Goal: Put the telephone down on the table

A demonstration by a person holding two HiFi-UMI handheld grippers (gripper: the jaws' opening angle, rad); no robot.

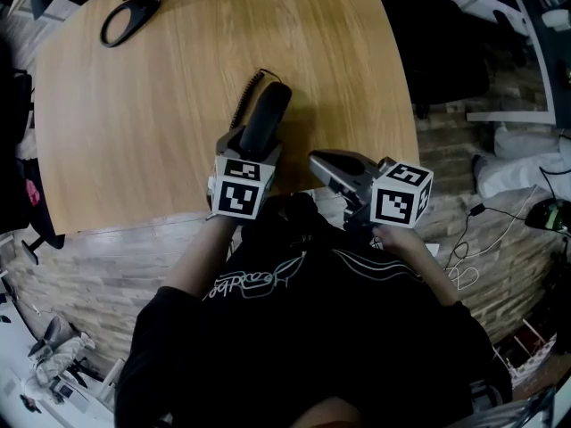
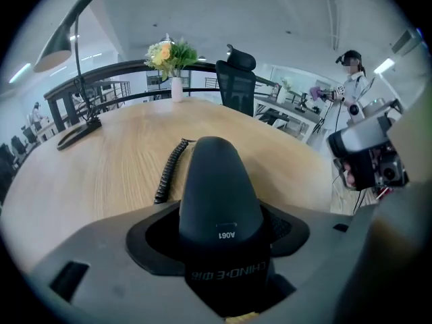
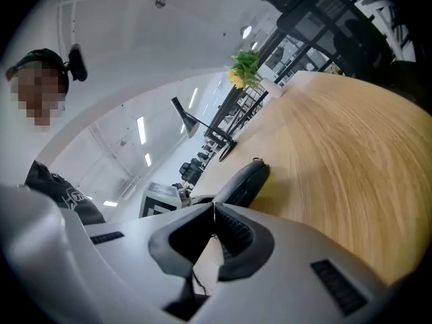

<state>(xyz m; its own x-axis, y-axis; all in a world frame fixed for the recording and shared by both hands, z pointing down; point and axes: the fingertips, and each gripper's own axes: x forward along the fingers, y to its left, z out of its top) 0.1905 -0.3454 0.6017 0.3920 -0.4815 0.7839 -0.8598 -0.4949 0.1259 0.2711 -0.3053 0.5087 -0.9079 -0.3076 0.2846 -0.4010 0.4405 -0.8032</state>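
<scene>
Left gripper (image 2: 220,223) grips telephone (image 2: 213,171); right gripper (image 3: 214,209) closed.

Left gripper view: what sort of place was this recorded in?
Most likely an open-plan office. A large wooden table carries a black desk lamp. A vase of flowers and a black office chair show at its far edge, and work desks stand behind.

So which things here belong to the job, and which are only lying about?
Job:
phone
left gripper, holding it
table

Lying about:
lamp
flowers
chair
right gripper, shut, empty
</scene>
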